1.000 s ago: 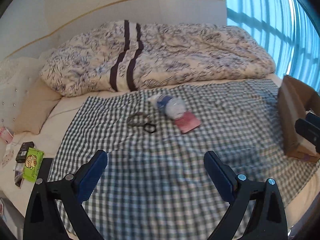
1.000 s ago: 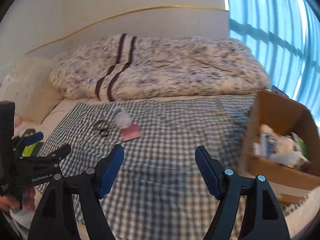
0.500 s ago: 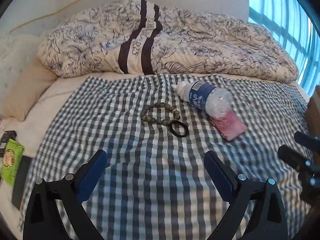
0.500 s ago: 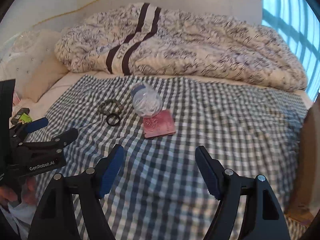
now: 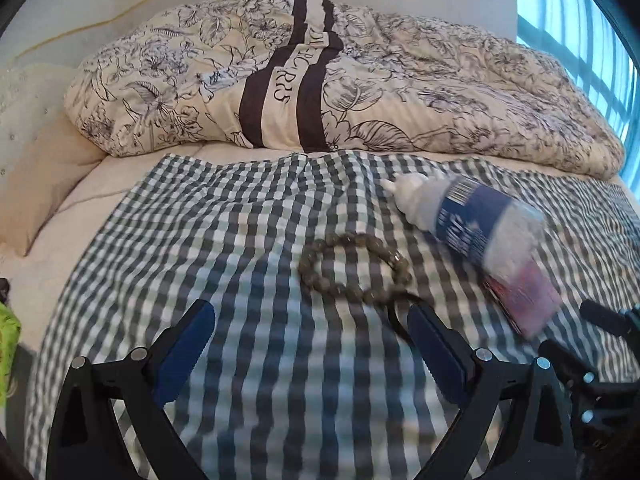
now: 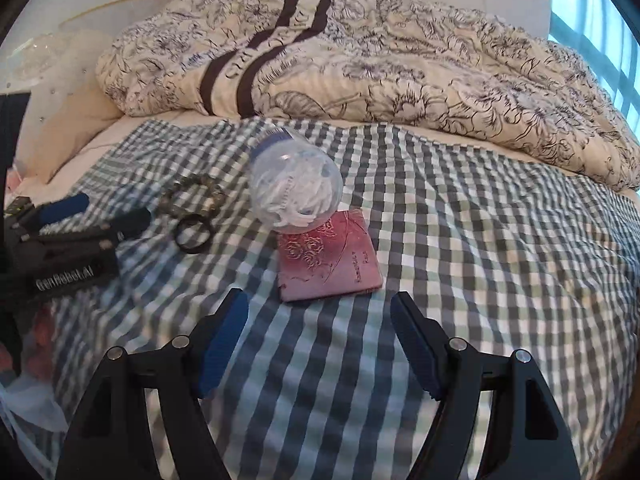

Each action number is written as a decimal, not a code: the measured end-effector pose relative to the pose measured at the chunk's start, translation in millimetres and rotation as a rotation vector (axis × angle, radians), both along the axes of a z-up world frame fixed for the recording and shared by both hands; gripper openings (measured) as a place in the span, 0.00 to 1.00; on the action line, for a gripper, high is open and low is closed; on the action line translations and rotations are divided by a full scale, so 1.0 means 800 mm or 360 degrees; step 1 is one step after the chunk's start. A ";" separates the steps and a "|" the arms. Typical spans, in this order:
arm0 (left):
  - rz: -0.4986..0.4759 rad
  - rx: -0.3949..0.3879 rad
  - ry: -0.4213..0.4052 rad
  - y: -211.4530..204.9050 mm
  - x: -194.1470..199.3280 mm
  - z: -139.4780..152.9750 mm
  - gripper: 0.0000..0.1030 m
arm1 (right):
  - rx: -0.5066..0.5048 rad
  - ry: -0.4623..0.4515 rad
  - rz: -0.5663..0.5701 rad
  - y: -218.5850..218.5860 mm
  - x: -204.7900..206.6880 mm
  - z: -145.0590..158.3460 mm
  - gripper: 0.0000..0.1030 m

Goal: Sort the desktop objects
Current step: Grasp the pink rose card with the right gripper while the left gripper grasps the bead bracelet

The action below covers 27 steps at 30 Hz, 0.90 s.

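Observation:
On the checked cloth [image 5: 240, 240] lie a bead bracelet [image 5: 352, 268], a black ring [image 6: 194, 232], a clear bottle [image 6: 296, 192] with a blue label on its side, and a pink booklet [image 6: 328, 264]. The bottle's base rests on the booklet's far edge. My left gripper [image 5: 310, 332] is open and empty, just short of the bracelet; its right finger hides part of the black ring. My right gripper [image 6: 318, 320] is open and empty, with the booklet just beyond its fingertips. In the right wrist view the left gripper [image 6: 96, 212] appears beside the ring and the bracelet [image 6: 192, 192].
A rumpled floral duvet [image 5: 320, 80] lies across the far side of the bed. A beige pillow [image 5: 44, 184] sits at the left. A green packet [image 5: 6, 352] shows at the left edge. Blue blinds [image 5: 580, 40] fill the upper right.
Both grippers have come down and forward over the cloth, so the bracelet, bottle and booklet now lie close in front of them. The cardboard box has left both views. Both grippers stayed open.

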State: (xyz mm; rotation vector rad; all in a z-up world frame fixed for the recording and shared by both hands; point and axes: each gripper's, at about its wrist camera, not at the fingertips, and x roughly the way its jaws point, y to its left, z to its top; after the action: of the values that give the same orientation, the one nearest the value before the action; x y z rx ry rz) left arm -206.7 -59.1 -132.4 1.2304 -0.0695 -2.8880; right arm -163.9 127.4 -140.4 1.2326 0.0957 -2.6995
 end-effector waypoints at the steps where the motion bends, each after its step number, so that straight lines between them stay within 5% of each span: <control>1: 0.0004 0.0021 -0.0004 -0.002 -0.007 -0.004 0.97 | 0.0014 -0.0003 -0.0003 -0.001 -0.007 -0.005 0.71; 12: 0.0013 0.0198 -0.0148 -0.010 -0.070 -0.046 0.97 | 0.0084 0.0009 -0.0019 -0.011 -0.052 -0.036 0.73; 21: 0.0022 0.0060 -0.0240 0.004 -0.091 -0.057 0.96 | 0.0106 0.0002 -0.0024 -0.018 -0.066 -0.040 0.75; 23: 0.0025 0.0046 -0.0218 0.005 -0.088 -0.055 0.84 | 0.0106 0.0011 -0.0024 -0.019 -0.066 -0.039 0.73; 25: -0.0036 0.0050 -0.0182 0.011 -0.080 -0.051 0.52 | 0.0102 0.0037 -0.0025 -0.019 -0.062 -0.038 0.68; 27: -0.0056 0.0047 -0.0181 0.011 -0.075 -0.049 0.40 | 0.0095 0.0049 -0.0030 -0.018 -0.061 -0.036 0.67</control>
State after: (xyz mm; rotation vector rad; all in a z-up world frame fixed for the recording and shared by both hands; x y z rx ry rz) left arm -266.6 -49.9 -171.4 1.4119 -0.0497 -2.8560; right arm -212.5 113.3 -169.6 1.2137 0.1704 -2.7513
